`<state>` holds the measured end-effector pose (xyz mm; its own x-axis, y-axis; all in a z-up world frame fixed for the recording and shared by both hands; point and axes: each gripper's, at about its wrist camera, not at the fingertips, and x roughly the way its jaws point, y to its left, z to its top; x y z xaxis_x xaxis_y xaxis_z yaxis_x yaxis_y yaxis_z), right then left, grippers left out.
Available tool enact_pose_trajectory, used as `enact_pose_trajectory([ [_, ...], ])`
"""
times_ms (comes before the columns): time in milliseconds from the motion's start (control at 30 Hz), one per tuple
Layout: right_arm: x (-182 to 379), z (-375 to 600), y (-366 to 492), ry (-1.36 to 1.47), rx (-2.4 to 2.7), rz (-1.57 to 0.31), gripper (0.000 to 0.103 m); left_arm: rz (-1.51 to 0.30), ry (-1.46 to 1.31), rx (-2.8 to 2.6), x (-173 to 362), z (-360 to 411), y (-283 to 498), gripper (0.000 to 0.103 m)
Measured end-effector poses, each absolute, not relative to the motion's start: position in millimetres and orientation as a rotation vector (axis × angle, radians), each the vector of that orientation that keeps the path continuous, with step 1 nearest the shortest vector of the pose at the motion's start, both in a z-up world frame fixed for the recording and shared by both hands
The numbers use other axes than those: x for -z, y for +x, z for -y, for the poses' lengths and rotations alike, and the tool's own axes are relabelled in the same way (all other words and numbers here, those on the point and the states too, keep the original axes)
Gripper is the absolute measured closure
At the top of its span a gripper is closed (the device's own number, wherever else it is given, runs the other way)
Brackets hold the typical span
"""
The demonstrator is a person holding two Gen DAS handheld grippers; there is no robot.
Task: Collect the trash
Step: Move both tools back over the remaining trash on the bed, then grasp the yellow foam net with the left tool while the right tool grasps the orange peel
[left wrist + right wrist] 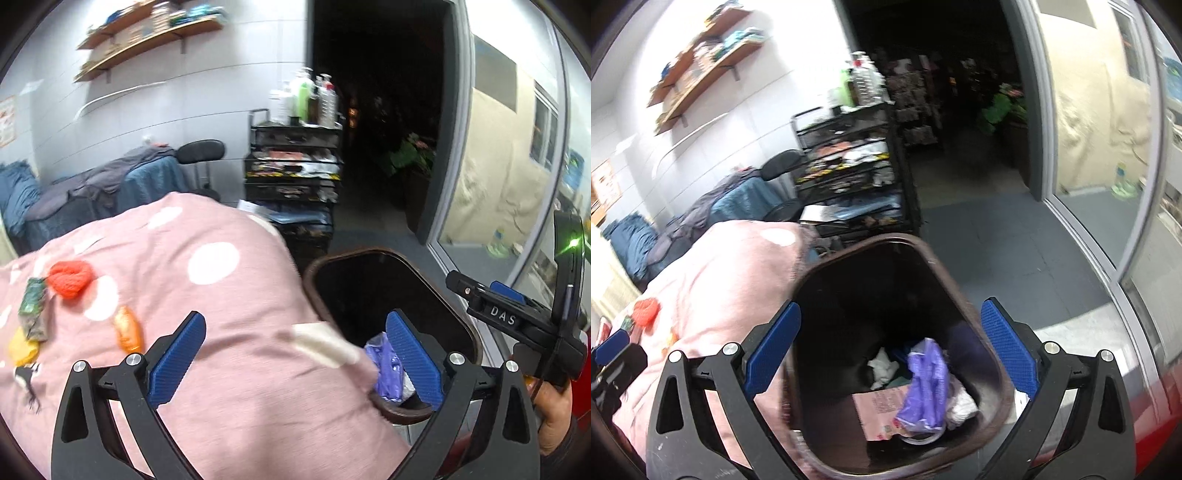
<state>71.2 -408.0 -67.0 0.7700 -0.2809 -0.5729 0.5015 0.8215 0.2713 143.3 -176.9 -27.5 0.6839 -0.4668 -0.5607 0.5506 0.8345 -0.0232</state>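
A dark brown trash bin [964,295] stands beside a pink polka-dot cover [207,295]. Inside it lie a purple wrapper [925,387], white crumpled paper [884,369] and a pink packet [875,410]. My right gripper [890,347] hangs open over the bin's mouth with nothing between its fingers. My left gripper [293,360] is open and empty above the cover's edge and the bin rim [476,343]. On the cover's left part rest a red knitted piece [70,277], a green packet [35,308], an orange wrapper [127,328] and a yellow piece [22,349]. The right gripper's body [517,317] shows at the right of the left wrist view.
A black wire cart [291,173] full of clutter, with bottles on top, stands behind the bin. A dark doorway [380,110] opens to its right, and glass panels [509,147] run along the right. An office chair [201,155] and blue clothes lie by the wall.
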Motion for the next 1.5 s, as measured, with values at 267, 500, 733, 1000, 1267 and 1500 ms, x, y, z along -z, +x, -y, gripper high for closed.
enact_pose_trajectory([
  [267,46,343,103,0.297,0.254,-0.54,0.006,-0.552,0.107,0.419,22,113,149,0.006],
  [500,38,280,139,0.214,0.055,-0.59,0.006,-0.579,0.052,0.281,27,45,159,0.006],
  [733,36,224,178,0.155,-0.114,-0.679,0.006,-0.631,-0.036,0.145,41,-28,175,0.006],
  [1000,50,169,219,0.096,-0.23,-0.798,0.006,-0.708,-0.108,0.03,57,-99,211,0.006],
  [1267,67,141,262,0.039,-0.254,-0.893,0.006,-0.802,-0.154,0.032,68,-134,267,0.011],
  [1500,84,124,298,-0.005,-0.278,-0.986,0.011,-0.876,-0.091,0.054,82,-132,299,0.029],
])
